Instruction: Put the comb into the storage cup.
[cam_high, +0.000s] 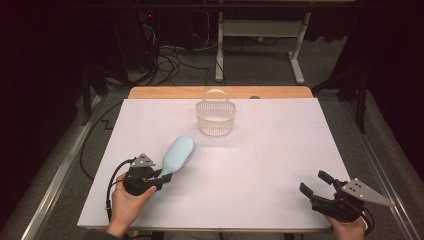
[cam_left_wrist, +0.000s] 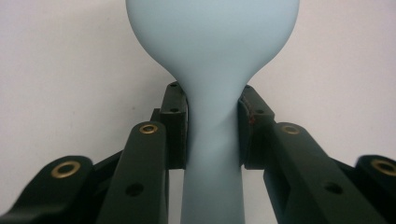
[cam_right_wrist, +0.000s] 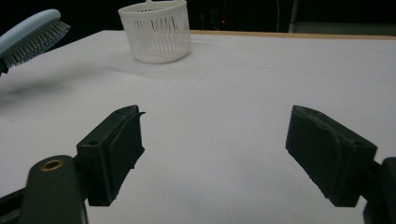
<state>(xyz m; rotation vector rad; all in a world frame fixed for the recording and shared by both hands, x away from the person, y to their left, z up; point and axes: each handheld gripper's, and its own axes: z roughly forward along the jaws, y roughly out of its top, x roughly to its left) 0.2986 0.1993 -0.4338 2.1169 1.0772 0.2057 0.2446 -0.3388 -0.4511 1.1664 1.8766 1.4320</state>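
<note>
Holding the light blue hairbrush (cam_high: 177, 154) by its thin handle, the left gripper (cam_high: 161, 179) lifts it above the counter (cam_high: 280, 165). It looks light, hard and smooth, so squeeze firmly. Farther off stands the white basket (cam_high: 215, 116). The right gripper (cam_high: 314, 184) is spread wide, empty.
</note>
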